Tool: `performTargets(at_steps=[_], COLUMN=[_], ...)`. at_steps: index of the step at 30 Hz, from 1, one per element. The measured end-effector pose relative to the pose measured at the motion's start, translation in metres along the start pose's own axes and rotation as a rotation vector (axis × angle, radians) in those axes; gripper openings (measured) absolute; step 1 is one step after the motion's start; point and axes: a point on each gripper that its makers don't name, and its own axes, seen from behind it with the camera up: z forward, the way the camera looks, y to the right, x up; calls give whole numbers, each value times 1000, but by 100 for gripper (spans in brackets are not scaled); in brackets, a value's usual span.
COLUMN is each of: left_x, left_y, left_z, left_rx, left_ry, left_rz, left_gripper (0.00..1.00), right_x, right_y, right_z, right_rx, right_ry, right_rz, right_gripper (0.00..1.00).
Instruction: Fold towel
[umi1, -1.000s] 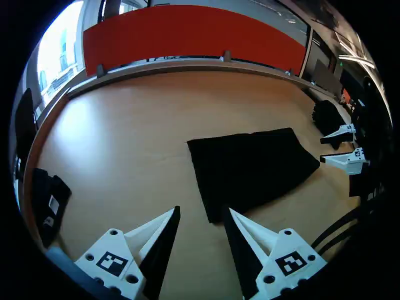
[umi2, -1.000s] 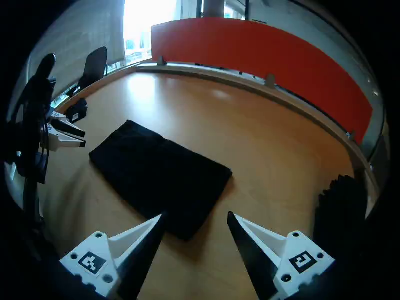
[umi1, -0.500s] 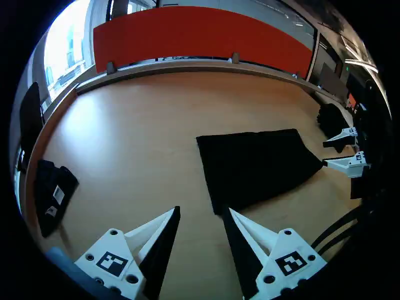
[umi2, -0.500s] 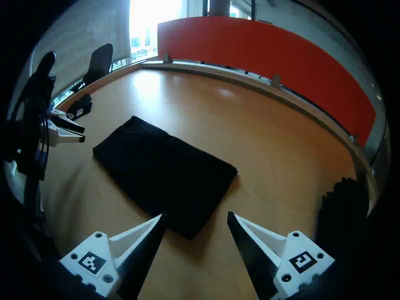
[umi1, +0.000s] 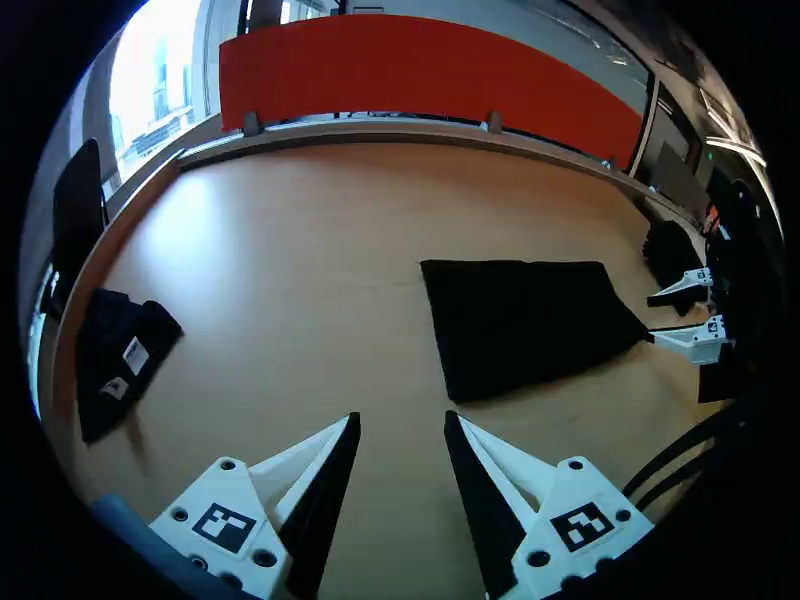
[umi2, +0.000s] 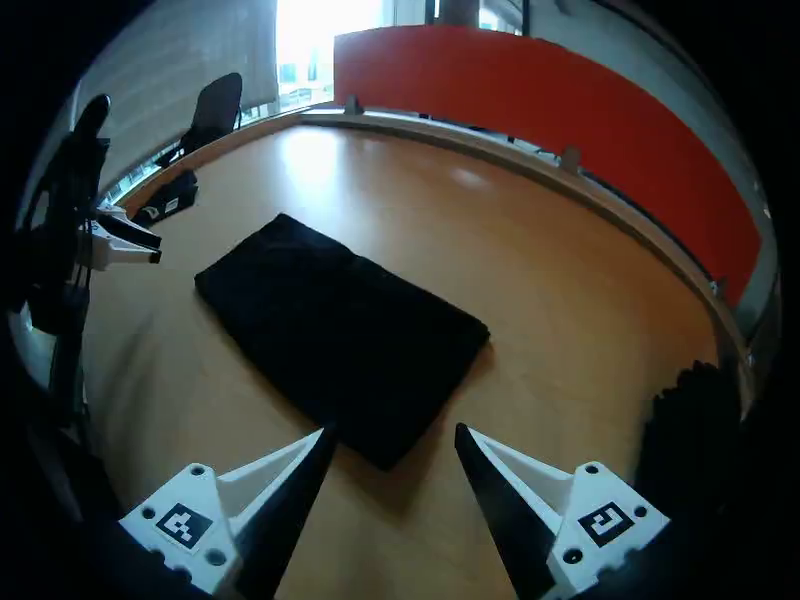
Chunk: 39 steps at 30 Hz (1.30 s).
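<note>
A black towel (umi1: 525, 320) lies flat and folded on the wooden table (umi1: 300, 260). In the right gripper view the same black towel (umi2: 340, 325) stretches from mid-left toward the near fingers. My left gripper (umi1: 398, 440) is open with nothing between its fingers, short of the towel's near left corner. My right gripper (umi2: 392, 450) is open too, hovering just before the towel's near corner. In the left gripper view the right gripper (umi1: 688, 315) appears at the towel's far right end. The left gripper (umi2: 125, 240) appears far left in the right gripper view.
A folded dark cloth with tags (umi1: 120, 355) lies at the table's left edge. A pile of dark cloth (umi2: 695, 430) sits at the right edge. A red partition (umi1: 430, 80) runs along the table's far side. An office chair (umi2: 215, 110) stands beyond the table.
The left gripper has drawn back and swung left: the towel now sits farther from its fingers and more to the right. The right gripper shifted slightly; the towel lies unmoved.
</note>
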Motion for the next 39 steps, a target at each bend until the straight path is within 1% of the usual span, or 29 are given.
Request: performTargets(at_steps=[7, 12, 16, 23, 34, 39], left_x=[-6, -8, -10, -11, -13, -13], left_y=[-8, -13, -17, -20, -20, -22], left_z=[-9, -13, -15, -19, -21, -22], left_rx=[19, 34, 44, 55, 47, 48], left_ry=[1, 2, 1, 5, 2, 2], left_rz=[-21, -30, -31, -46, -41, -38], left_gripper=[61, 61, 61, 61, 61, 61], right_x=[-5, -7, -10, -12, -17, -19], right_y=[-2, -4, -4, -5, -6, -6], right_z=[2, 3, 5, 7, 7, 8], right_rx=[20, 33, 41, 57, 81, 86], right_ry=[-14, -22, -32, -38, -61, -71], right_rz=[-25, -43, -55, -63, -68, -62], right_gripper=[91, 88, 82, 69, 46, 29])
